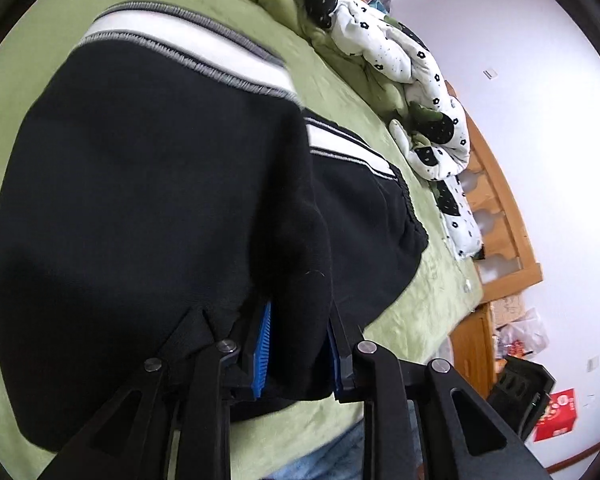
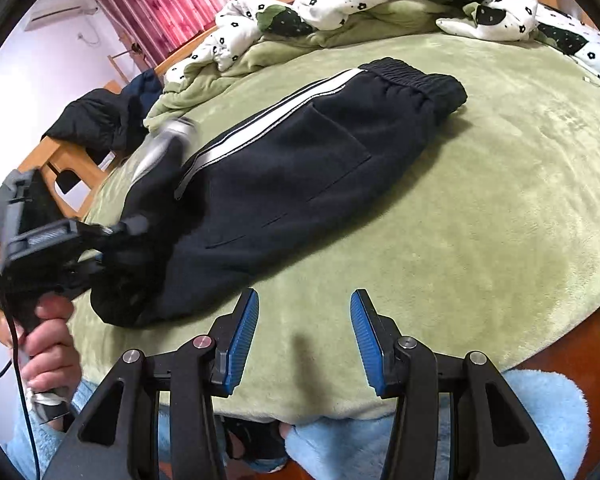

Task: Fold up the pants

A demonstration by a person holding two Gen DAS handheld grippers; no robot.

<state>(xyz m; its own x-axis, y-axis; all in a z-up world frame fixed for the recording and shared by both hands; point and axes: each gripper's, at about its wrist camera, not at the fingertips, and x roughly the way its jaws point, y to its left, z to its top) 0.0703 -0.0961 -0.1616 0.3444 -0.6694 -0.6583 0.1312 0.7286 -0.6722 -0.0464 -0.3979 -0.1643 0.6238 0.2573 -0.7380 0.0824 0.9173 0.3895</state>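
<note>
Fleecy black pants look soft and floppy, left gripper jaws pinching a fold between them, right gripper jaws gaping over bare blanket.

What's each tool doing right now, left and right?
Left tool: shut on the pants, a fold of black fabric pinched between its pads.
Right tool: open, empty, over the blanket.

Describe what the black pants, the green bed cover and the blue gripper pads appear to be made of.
Pants: soft, matte fleece-like knit, judging by the fuzzy nap; white woven-looking side stripe, gathered elastic waistband.
Green bed cover: plush, short-pile fabric, probably fleece or velvet, with brushed shading.
Blue pads: ribbed, likely rubber or soft plastic, on black rigid plastic fingers.
</note>
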